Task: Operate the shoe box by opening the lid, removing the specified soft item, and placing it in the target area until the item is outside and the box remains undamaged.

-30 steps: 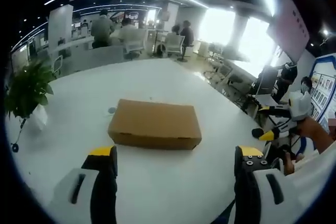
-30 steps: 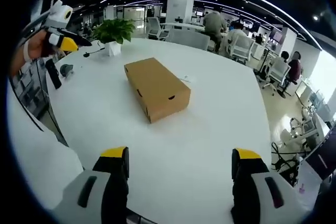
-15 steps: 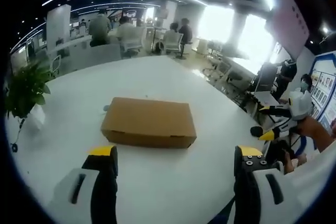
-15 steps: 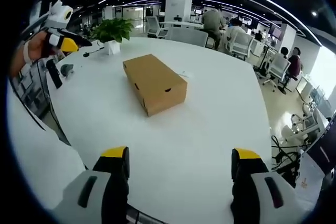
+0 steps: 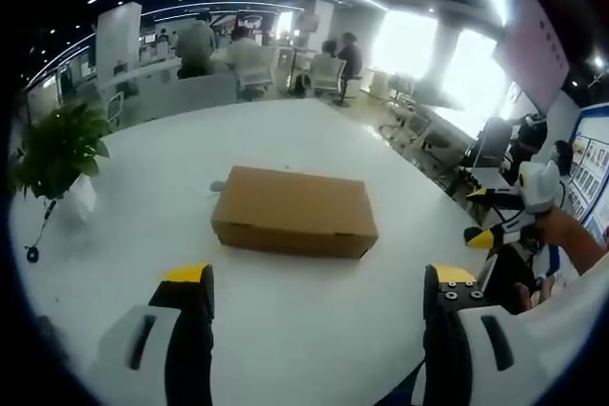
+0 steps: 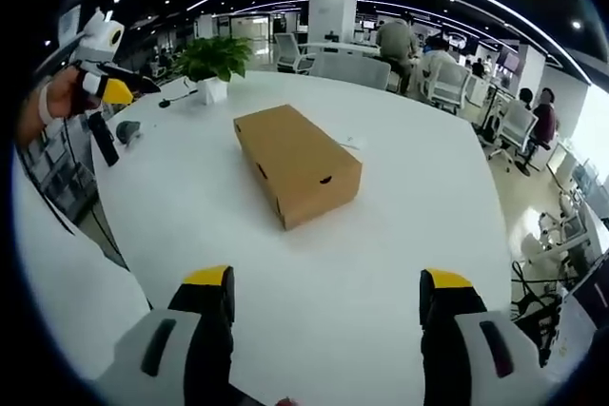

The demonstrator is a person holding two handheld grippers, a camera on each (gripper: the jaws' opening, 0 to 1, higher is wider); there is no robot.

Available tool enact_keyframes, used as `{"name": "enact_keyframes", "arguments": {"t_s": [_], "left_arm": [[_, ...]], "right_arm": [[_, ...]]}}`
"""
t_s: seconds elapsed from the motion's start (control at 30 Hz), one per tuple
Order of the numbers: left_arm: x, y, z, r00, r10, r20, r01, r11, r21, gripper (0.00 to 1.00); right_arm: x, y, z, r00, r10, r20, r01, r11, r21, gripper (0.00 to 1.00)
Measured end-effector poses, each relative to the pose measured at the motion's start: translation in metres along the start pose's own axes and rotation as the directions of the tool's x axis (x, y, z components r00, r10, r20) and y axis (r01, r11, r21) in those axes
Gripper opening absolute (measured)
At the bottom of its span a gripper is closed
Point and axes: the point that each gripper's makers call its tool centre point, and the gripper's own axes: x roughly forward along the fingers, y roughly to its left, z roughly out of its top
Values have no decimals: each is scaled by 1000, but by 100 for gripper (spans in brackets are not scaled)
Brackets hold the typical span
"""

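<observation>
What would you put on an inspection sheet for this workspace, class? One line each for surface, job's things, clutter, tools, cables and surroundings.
Surface: white table, mostly bare.
Job's things: brown shoe box lying flat on the table, lid shut; no soft item seen outside it.
Clutter: potted plant near the table's far edge; a small pale scrap by the box's far end.
Tools: left tool open, holding nothing, short of the box; right tool open, holding nothing, also short of it.
Cables: thin dark lead beside the plant pot.
Surroundings: open office with seated people, chairs, ceiling strip lights.
</observation>
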Motion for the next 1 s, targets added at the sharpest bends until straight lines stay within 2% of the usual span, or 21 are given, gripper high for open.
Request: {"name": "enact_keyframes", "arguments": {"t_s": [0.23, 0.3, 0.43, 0.57, 0.7, 0.77, 0.87, 1.0], "left_arm": [[-11, 33, 2, 1000, -14, 4, 14, 1000, 20, 93], [-13, 46, 0, 1000, -18, -1, 18, 999, 38, 93], [-14, 60, -2, 999, -43, 6, 42, 999, 34, 92], [-15, 65, -2, 999, -52, 7, 51, 998, 29, 90], [-20, 60, 5, 997, -70, 41, 70, 997, 15, 90], [-16, 64, 4, 998, -48, 47, 47, 999, 9, 90], [-21, 60, 12, 995, -52, 85, 54, 998, -24, 90], [-21, 61, 10, 997, -31, 70, 32, 999, -23, 89]], "right_arm": [[12, 19, 20, 999, -37, 4, 37, 999, 32, 82], [15, 25, 22, 999, -43, -6, 44, 998, 42, 82], [16, 33, 27, 998, -67, -12, 68, 996, 52, 82], [13, 37, 33, 997, -81, -9, 81, 993, 82, 82], [18, 40, 38, 997, -77, 28, 73, 990, 121, 81], [22, 40, 38, 997, -69, 26, 65, 988, 138, 81], [25, 40, 43, 998, -56, 41, 50, 992, 119, 81], [28, 43, 48, 998, -28, 57, 20, 990, 143, 81]]}}
